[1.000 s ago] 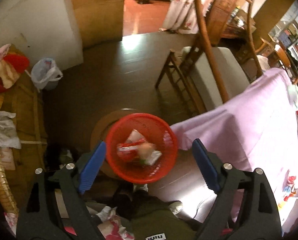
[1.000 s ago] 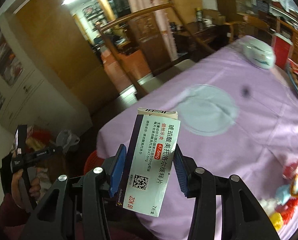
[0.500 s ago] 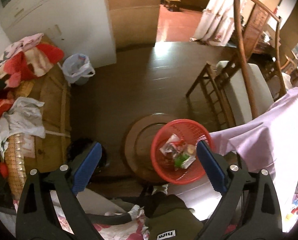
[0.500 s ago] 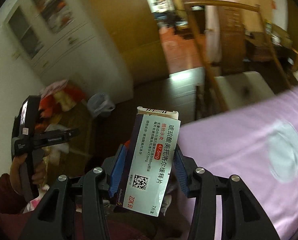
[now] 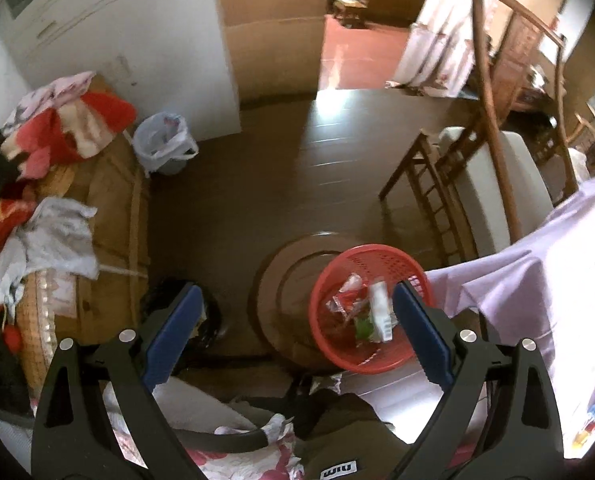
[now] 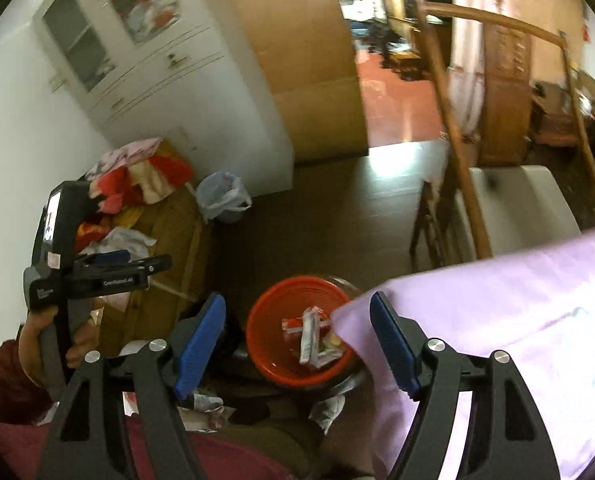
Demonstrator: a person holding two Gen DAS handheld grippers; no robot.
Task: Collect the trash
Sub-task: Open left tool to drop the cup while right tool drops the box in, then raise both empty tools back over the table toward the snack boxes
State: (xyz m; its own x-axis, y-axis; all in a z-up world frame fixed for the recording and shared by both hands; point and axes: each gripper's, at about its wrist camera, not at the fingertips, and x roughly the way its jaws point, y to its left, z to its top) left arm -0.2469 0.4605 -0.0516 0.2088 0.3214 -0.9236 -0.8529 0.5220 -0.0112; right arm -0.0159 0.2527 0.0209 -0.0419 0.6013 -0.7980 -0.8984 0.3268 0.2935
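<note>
A red mesh basket (image 5: pixel 381 264) stands on a round wooden stool below me; it also shows in the right wrist view (image 6: pixel 265 320). The white medicine box (image 5: pixel 380 312) lies in it among wrappers and shows upright in the right wrist view (image 6: pixel 308 336). My right gripper (image 6: pixel 297 342) is open and empty above the basket. My left gripper (image 5: pixel 297 326) is open and empty, up and to the left of the basket. The left gripper body shows in the right wrist view (image 6: pixel 81 276), held in a hand.
A table with a purple cloth (image 6: pixel 497 320) runs along the right, its corner overlapping the basket's rim. A wooden chair (image 5: pixel 493 176) stands behind. A bagged bin (image 5: pixel 163 148) and a bench piled with clothes (image 5: pixel 57 160) are at the left.
My right gripper has opened and the medicine box has dropped into the red basket. Both grippers have swung leftward, so the basket sits further right in the left wrist view.
</note>
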